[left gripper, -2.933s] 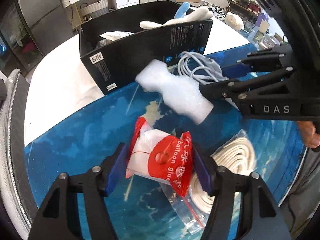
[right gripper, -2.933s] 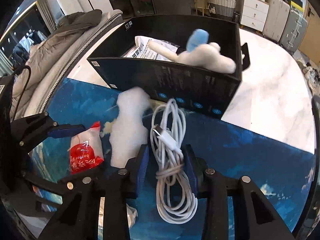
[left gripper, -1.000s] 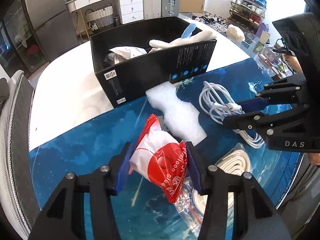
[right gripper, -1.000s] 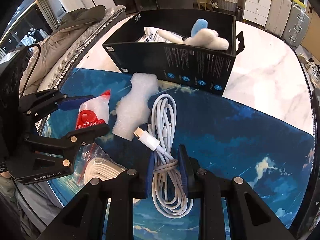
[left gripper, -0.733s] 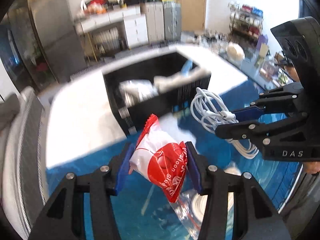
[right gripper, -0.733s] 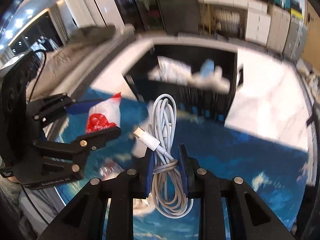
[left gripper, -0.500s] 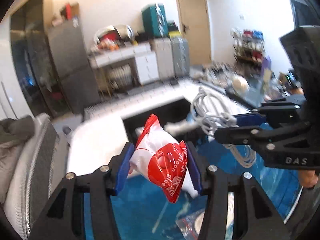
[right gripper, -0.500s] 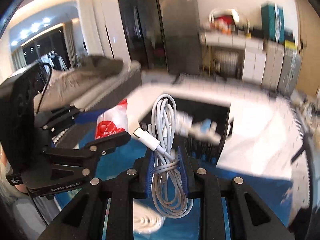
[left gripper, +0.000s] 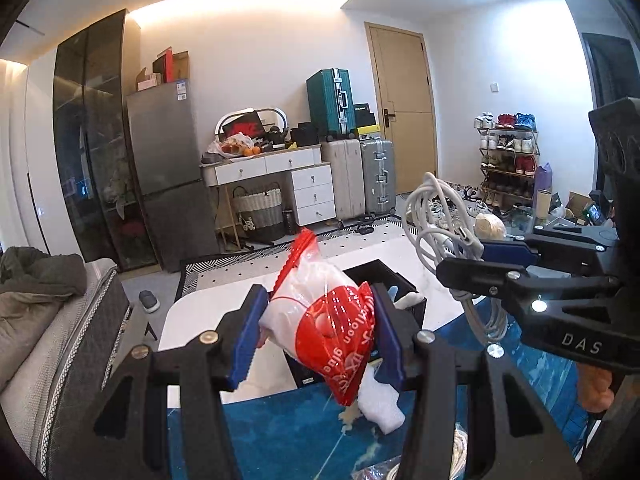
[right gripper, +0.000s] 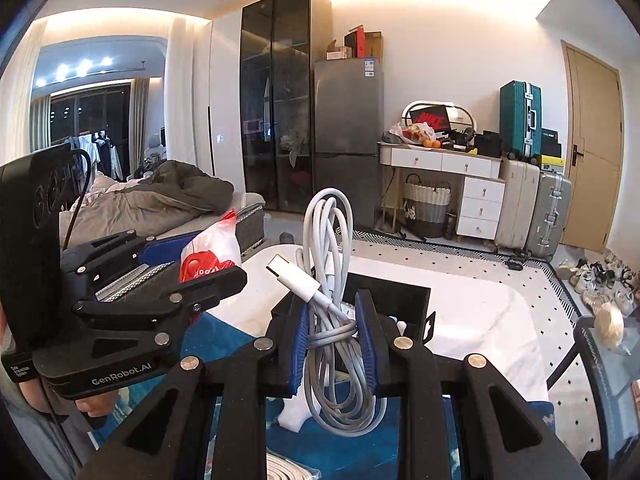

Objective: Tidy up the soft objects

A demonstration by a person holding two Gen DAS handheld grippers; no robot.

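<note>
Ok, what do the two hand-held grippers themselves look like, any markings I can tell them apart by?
Both are matte black frames with silver rivets and blue ribbed pads. The left hand-held gripper carries white "GenRobot.AI" lettering on its side, with a black cable at its camera block. The right hand-held gripper is marked "DAS" and shows a small lit white light.

Left gripper (left gripper: 320, 336) is held up off the table, pointing slightly downward, jaws clamped on a pouch (left gripper: 320, 332); right gripper (right gripper: 334, 336) beside it, at a similar tilt, jaws pinching a cable (right gripper: 332, 320)
</note>
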